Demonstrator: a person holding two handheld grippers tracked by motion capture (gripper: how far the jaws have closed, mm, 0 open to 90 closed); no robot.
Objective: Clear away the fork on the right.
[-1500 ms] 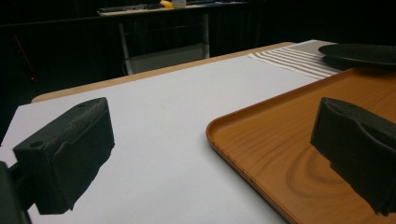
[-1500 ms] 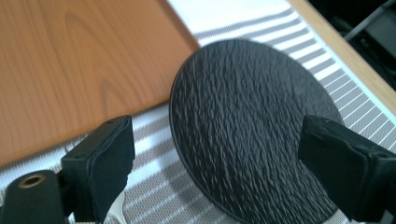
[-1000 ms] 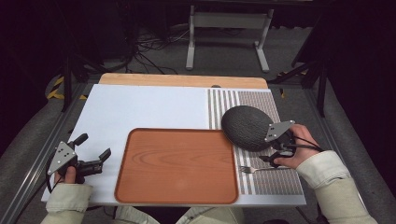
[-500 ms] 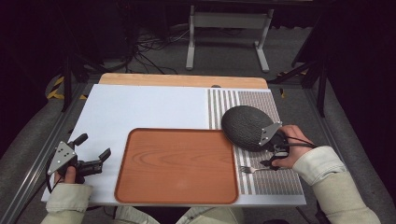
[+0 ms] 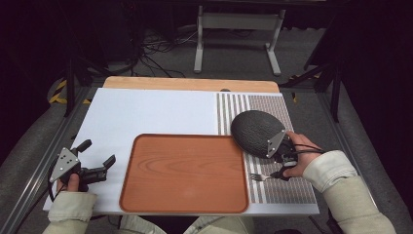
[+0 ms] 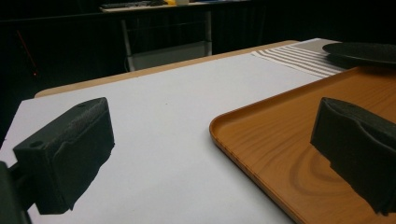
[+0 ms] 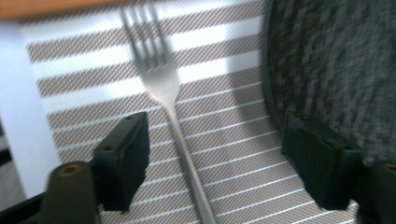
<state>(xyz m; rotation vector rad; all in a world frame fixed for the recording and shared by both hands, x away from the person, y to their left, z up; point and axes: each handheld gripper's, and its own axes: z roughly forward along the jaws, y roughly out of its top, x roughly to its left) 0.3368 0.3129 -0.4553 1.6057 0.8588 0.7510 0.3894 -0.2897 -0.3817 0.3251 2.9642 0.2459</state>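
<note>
Step in hand, by the look of it: picking the slim silver metal fork (image 7: pixel 173 116) off the grey-and-white striped woven placemat (image 5: pixel 282 187).

Right gripper (image 5: pixel 277 168) low over the mat at the near right of the table, jaws spread wide, nothing between the pads yet. Handle of the fork running straight up the gap between them in the right gripper view, closer to one jaw than the other. Worth centring before closing, so both pads meet the handle together and do not nudge it sideways. Thin, flat handle lying flush on the weave: pads need to come right down to the mat, then a firm close. Dark grey textured round plate (image 5: pixel 257 132) just beside the outer jaw; care needed not to bump its rim on the close or the lift.

Fork: four tines, narrow neck, matte sheen, tines pointing left toward the brown wooden rectangular tray (image 5: pixel 185 173). Lying flat near the front edge of the placemat, just right of the tray, just near of the plate.

Left gripper (image 5: pixel 95 161) resting at the near left on the white table top (image 5: pixel 146 112), jaws released and wide apart, holding nothing, aimed toward the tray's left rim.
</note>
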